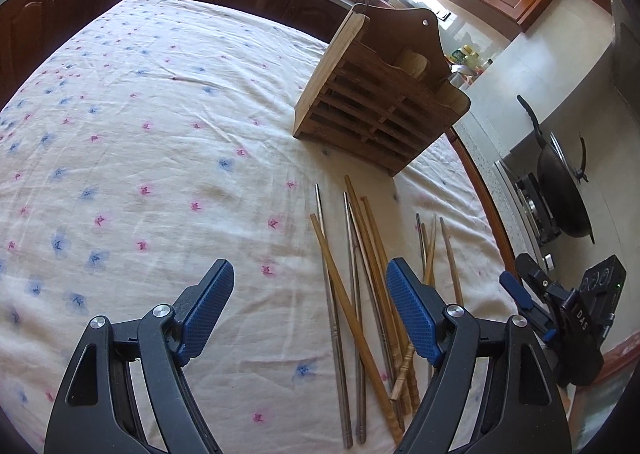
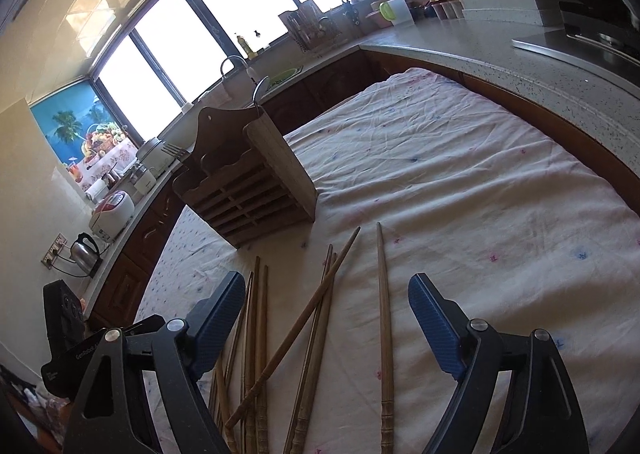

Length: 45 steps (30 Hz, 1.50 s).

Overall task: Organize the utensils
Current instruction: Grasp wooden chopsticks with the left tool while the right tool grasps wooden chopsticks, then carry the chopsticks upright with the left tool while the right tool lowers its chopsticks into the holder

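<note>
Several wooden and metal chopsticks (image 1: 360, 294) lie loose on a floral tablecloth (image 1: 140, 133). A slatted wooden utensil holder (image 1: 376, 101) stands just beyond them. My left gripper (image 1: 310, 274) hovers open above the cloth, its right finger over the chopsticks, nothing between the pads. In the right wrist view the chopsticks (image 2: 316, 318) lie fanned below my right gripper (image 2: 328, 290), which is open and empty above them. One single chopstick (image 2: 385, 318) lies apart on the right. The holder (image 2: 248, 181) stands behind, a spoon handle sticking out of its top. The right gripper (image 1: 520, 294) also shows at the left view's edge.
A kitchen counter (image 2: 500, 65) wraps around the table, with a stove and a black wok (image 1: 564, 193) to the right. A sink, dish rack, kettle (image 2: 86, 252) and rice cooker (image 2: 112, 211) line the counter under the window. Bare cloth stretches left of the chopsticks.
</note>
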{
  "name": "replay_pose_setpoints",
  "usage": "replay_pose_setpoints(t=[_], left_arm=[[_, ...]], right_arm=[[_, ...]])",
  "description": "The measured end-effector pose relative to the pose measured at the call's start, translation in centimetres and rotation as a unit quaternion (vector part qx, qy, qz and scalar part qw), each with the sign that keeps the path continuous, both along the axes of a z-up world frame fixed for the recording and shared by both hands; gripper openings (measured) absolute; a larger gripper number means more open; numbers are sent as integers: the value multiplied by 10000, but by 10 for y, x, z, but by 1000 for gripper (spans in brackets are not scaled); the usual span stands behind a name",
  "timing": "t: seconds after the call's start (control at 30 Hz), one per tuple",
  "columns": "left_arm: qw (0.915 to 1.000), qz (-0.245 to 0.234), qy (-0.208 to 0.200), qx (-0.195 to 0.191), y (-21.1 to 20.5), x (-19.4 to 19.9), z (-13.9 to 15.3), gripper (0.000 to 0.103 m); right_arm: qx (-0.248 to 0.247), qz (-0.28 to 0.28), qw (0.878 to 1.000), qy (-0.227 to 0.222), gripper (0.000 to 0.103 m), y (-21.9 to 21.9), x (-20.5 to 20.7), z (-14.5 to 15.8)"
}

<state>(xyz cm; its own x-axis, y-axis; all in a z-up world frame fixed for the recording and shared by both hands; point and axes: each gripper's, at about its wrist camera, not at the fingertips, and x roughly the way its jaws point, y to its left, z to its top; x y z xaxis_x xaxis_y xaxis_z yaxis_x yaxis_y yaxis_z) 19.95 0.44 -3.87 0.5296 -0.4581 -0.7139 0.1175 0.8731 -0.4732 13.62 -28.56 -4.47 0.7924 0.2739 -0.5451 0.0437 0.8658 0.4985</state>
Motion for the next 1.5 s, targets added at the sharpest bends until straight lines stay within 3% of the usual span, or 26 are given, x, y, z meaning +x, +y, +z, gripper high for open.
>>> replay_pose_setpoints(t=[0.23,0.37,0.57,0.83,0.9,0.93,1.0,1.5], left_arm=[[9994,-242,80,230,-17,15,-4,77],[9983,-426,224,333,-28,27,-10,66],[9973,-542,372,334,-34,40,-17,49],[9954,-700,504,426,-44,53,-24,29],[9952,-711,472,480,-45,55,-26,22],[9950,-727,467,508,-45,56,-27,13],[9950,-762,505,400,-44,58,-29,10],[9975,-688,-99,126,-23,30,15,4]], right_arm=[[135,152,9996,202,65,4,19,-8],[156,201,9988,425,54,5,35,-16],[176,263,9964,783,48,4,63,-31],[197,228,9924,1193,31,0,96,-49],[65,198,9927,1189,26,2,101,-49],[32,193,9925,1204,24,3,103,-49],[84,201,9921,1238,10,3,107,-51],[143,360,9973,631,5,10,70,-9]])
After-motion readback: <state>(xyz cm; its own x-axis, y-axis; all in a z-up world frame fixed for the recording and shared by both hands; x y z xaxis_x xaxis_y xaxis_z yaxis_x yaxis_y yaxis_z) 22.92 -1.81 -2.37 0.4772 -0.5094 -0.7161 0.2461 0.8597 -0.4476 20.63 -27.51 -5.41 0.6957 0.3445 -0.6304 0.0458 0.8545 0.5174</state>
